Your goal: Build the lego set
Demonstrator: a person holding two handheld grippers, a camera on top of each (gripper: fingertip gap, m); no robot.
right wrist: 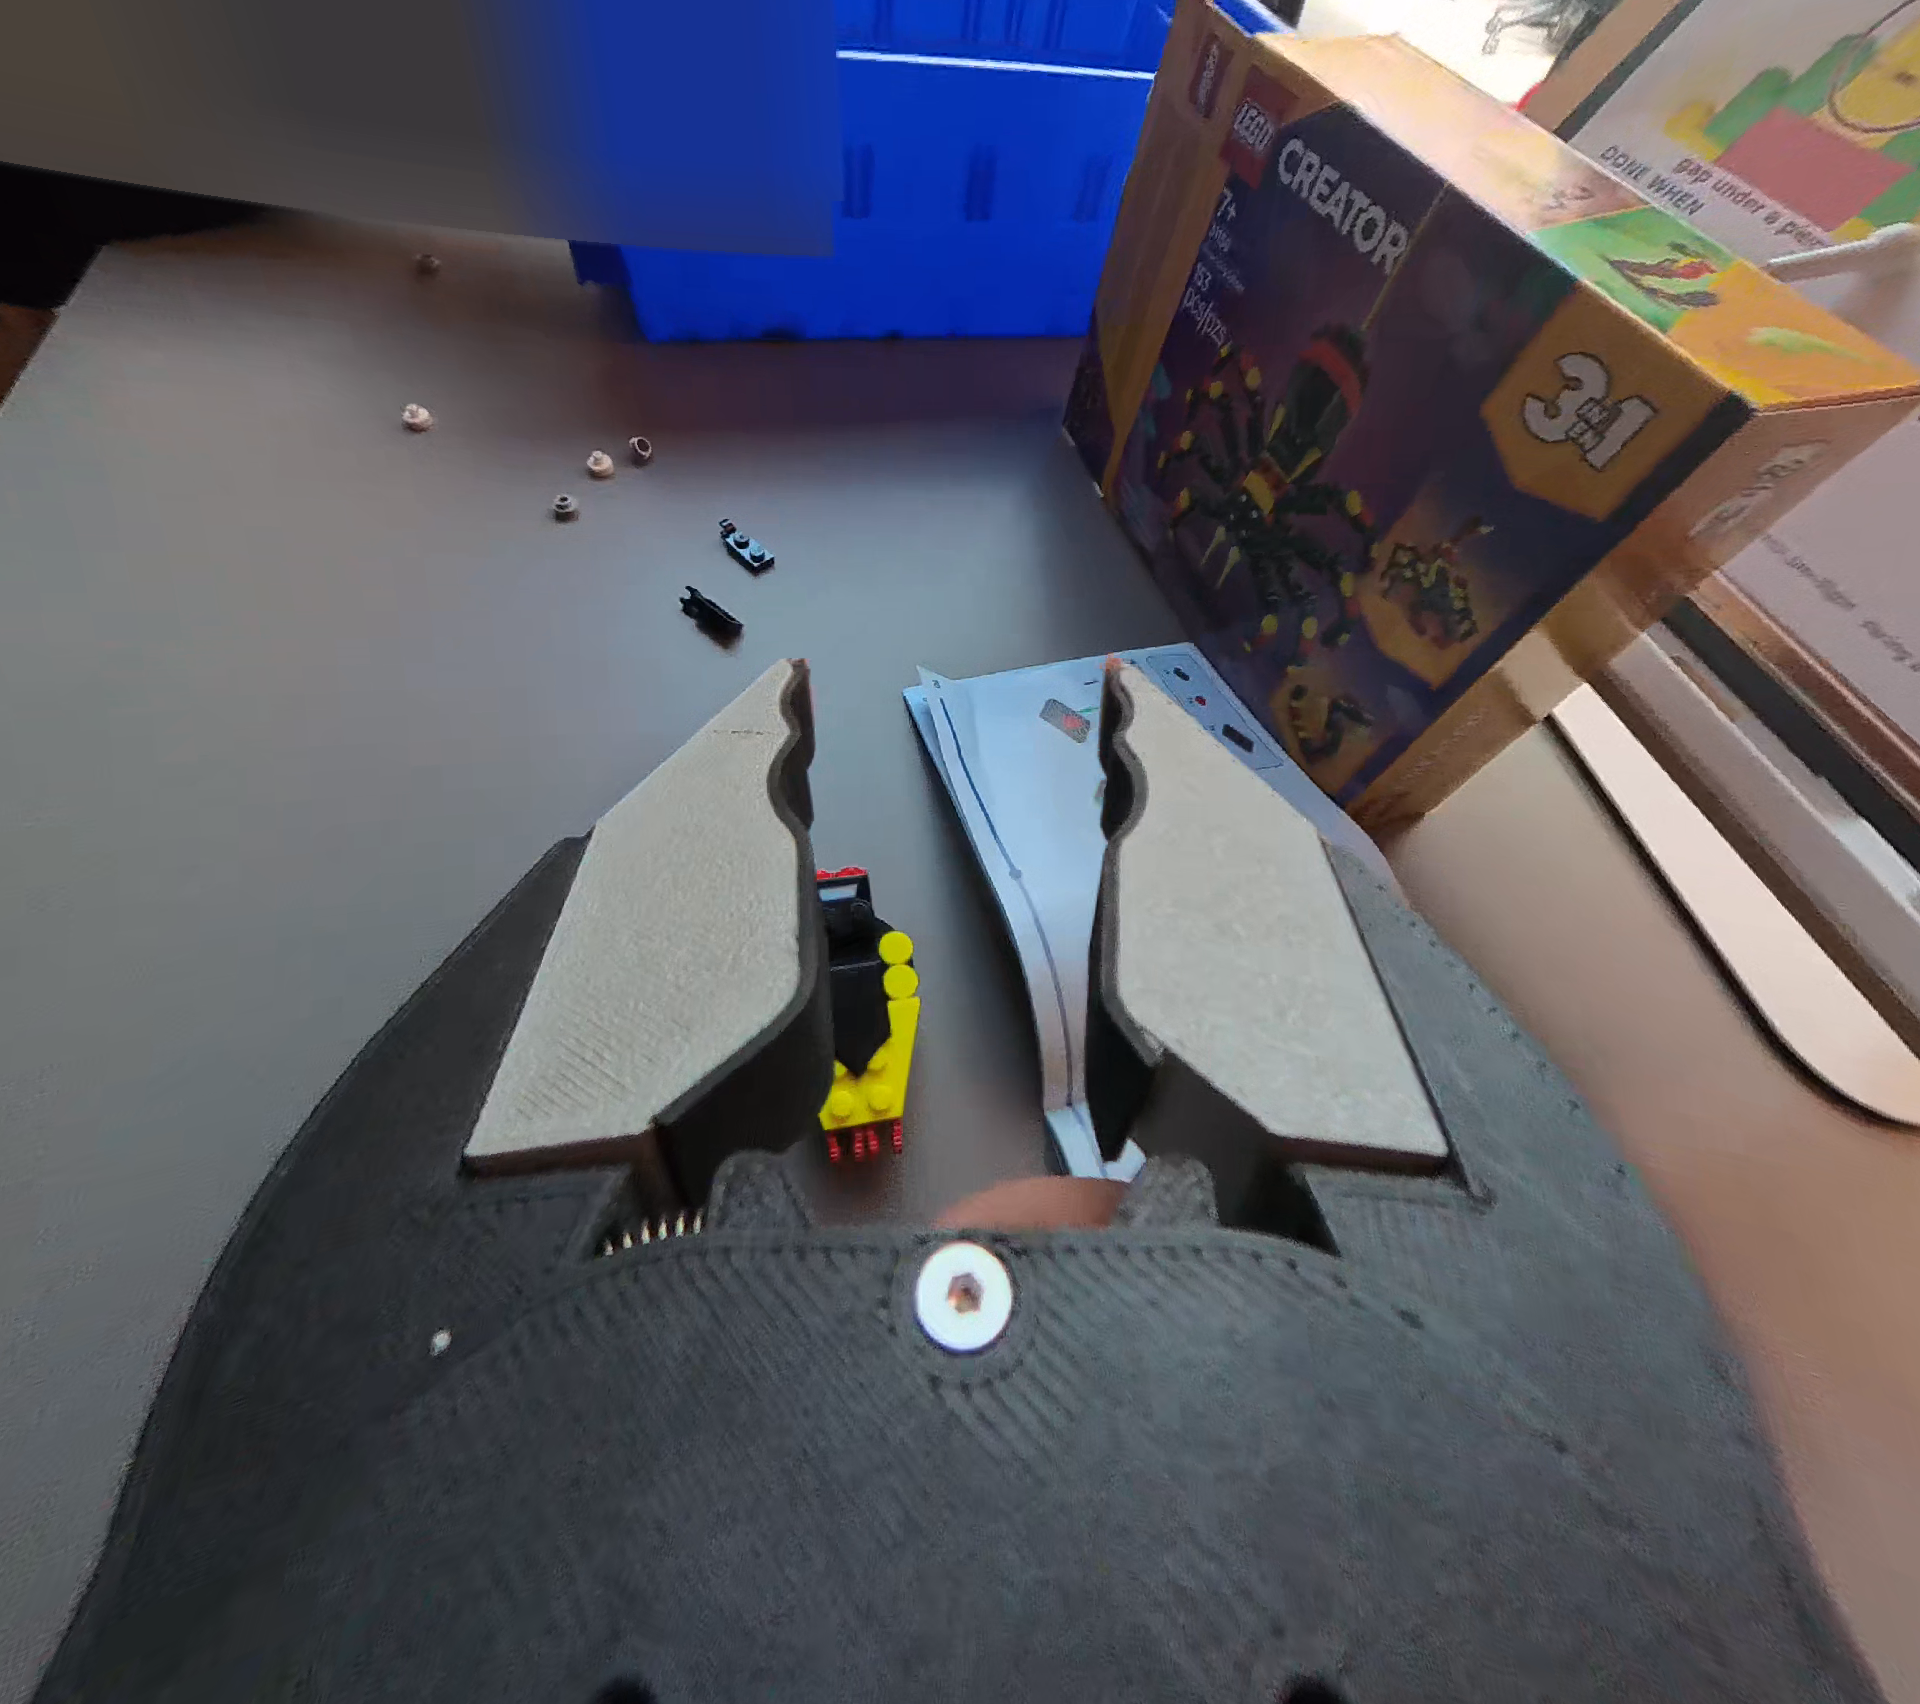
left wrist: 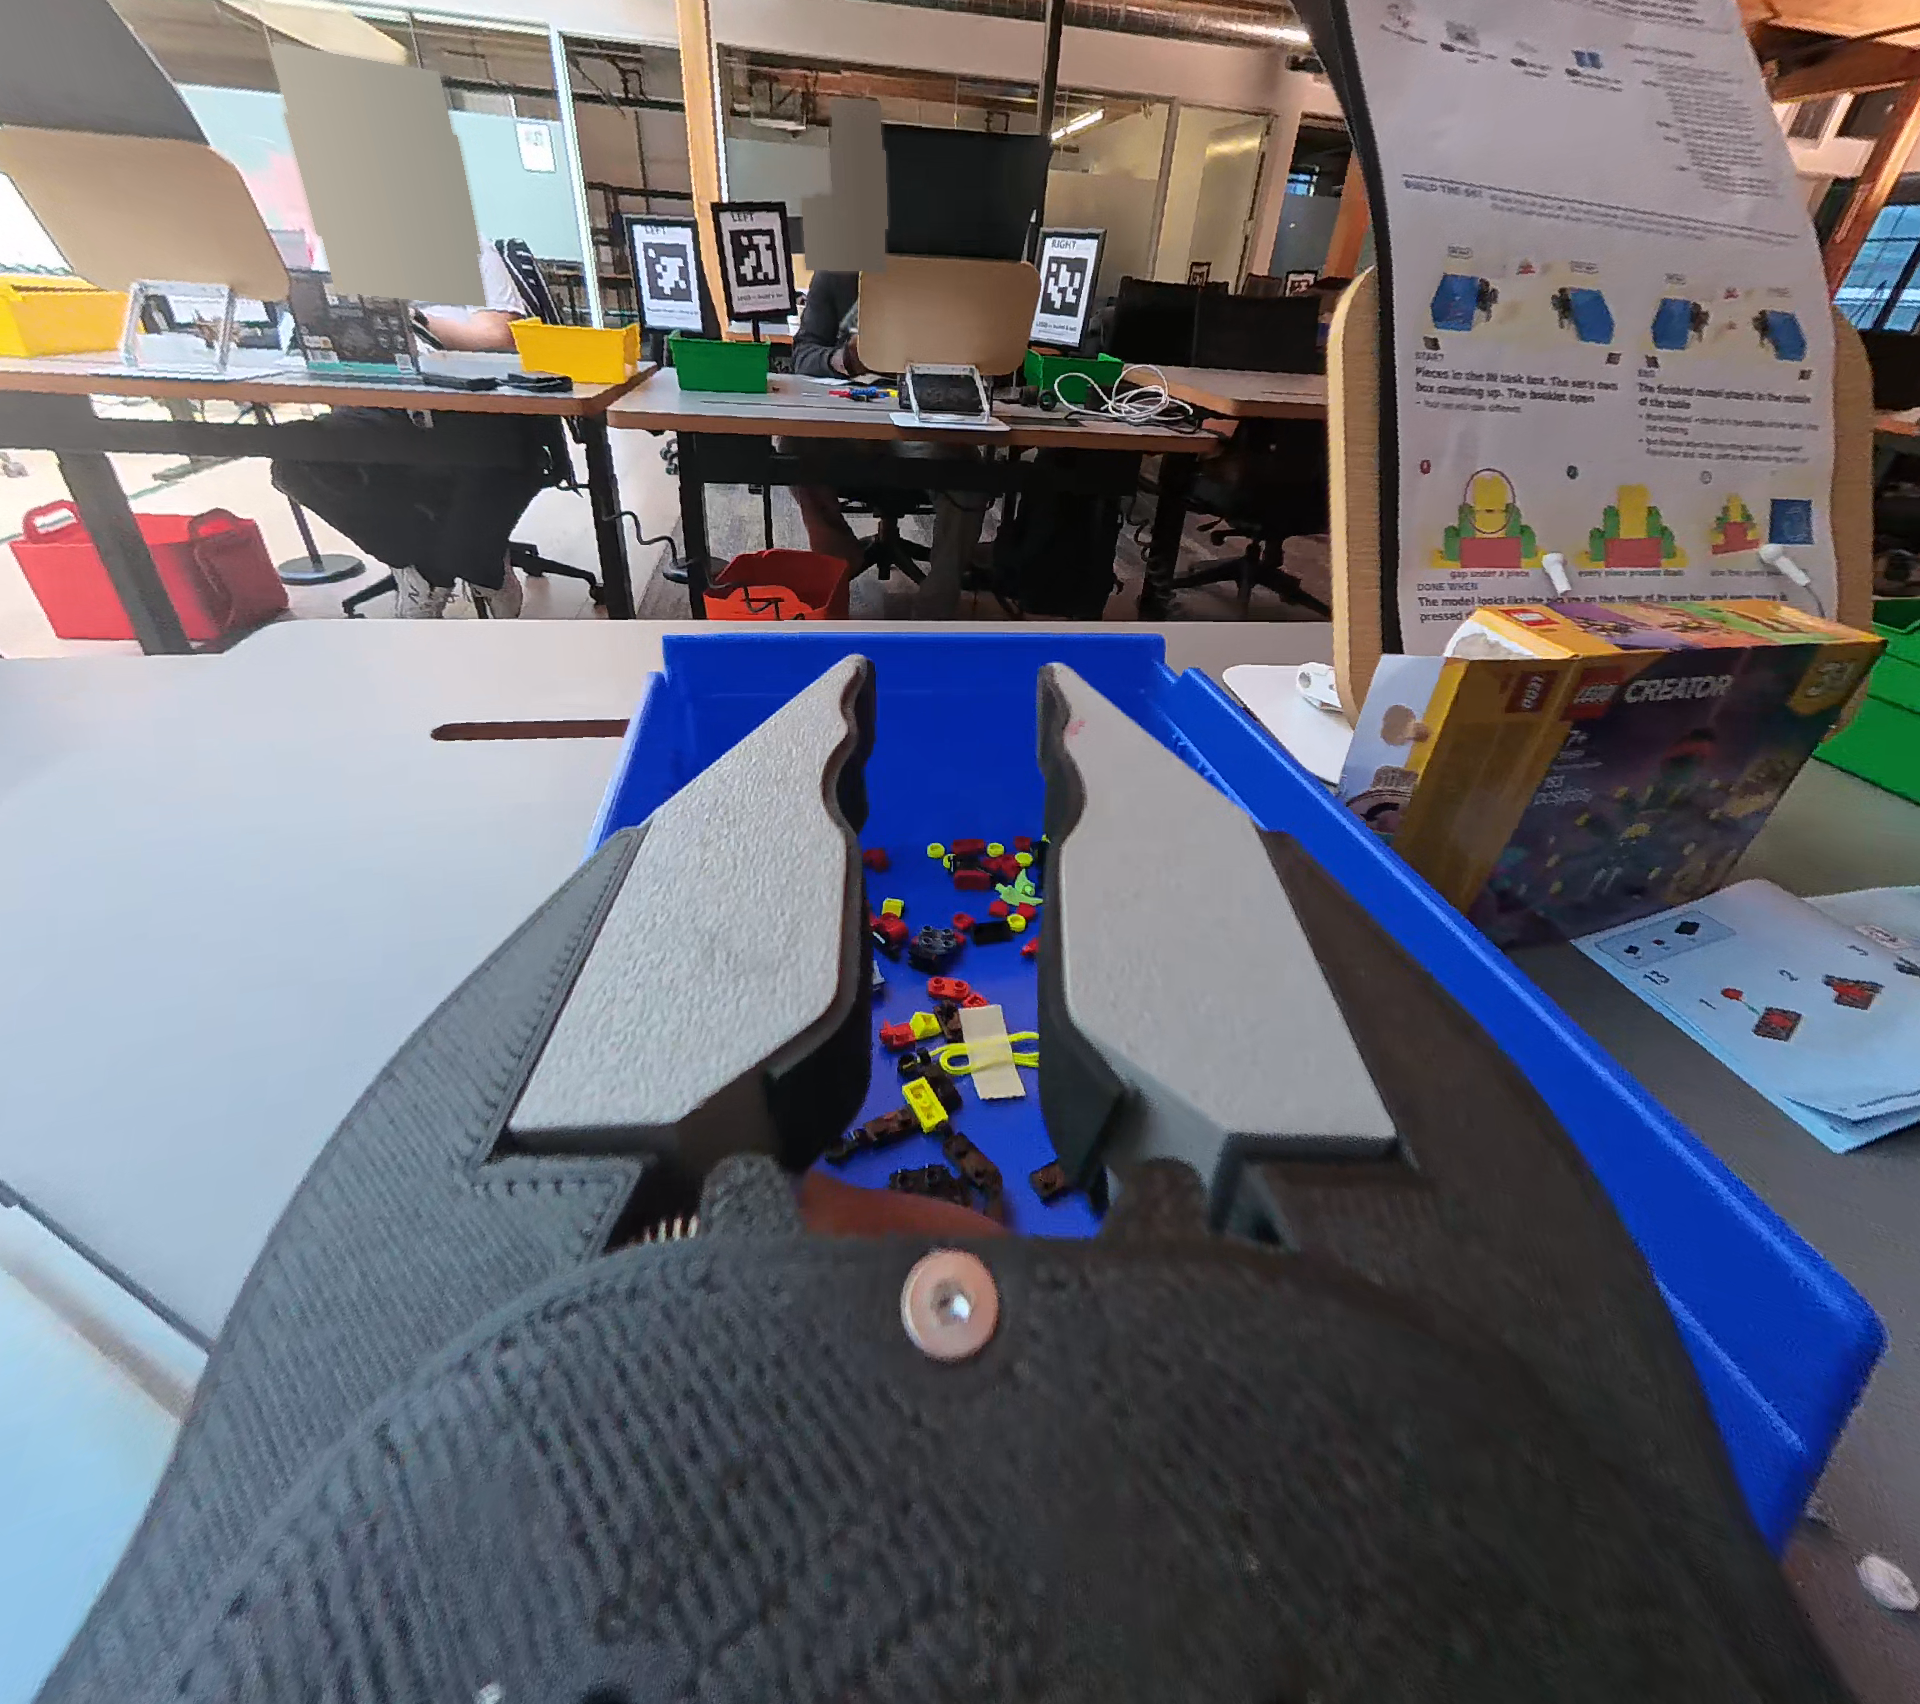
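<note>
A small partly built model of yellow, black and red plastic bricks [right wrist: 868, 1026] is seen lying on the dark tabletop [right wrist: 260, 771], between the fingers of the right gripper [right wrist: 956, 678] and against the inner face of its left finger. That claw is spread and nothing is clamped in it. The left gripper [left wrist: 954, 683] is likewise released and empty, held above the blue plastic bin [left wrist: 1455, 958], on whose floor the loose small bricks in red, yellow, black and brown [left wrist: 951, 979] are scattered.

The model is judged light, stiff and smooth-sided, so it may slip or rotate if pinched on its studs; its joints could be popped apart by a hard squeeze. A hold across the two long flat sides of the yellow base is advised.

Two small black clip pieces [right wrist: 727, 584] and several tiny tan and grey round studs [right wrist: 582, 470] lie well apart from the model on the table and could be swept off easily. The pale blue instruction booklet [right wrist: 1023, 833] lies under the right finger, and the yellow-and-purple cardboard set box [right wrist: 1382, 418] stands just beyond it, limiting movement to that side
</note>
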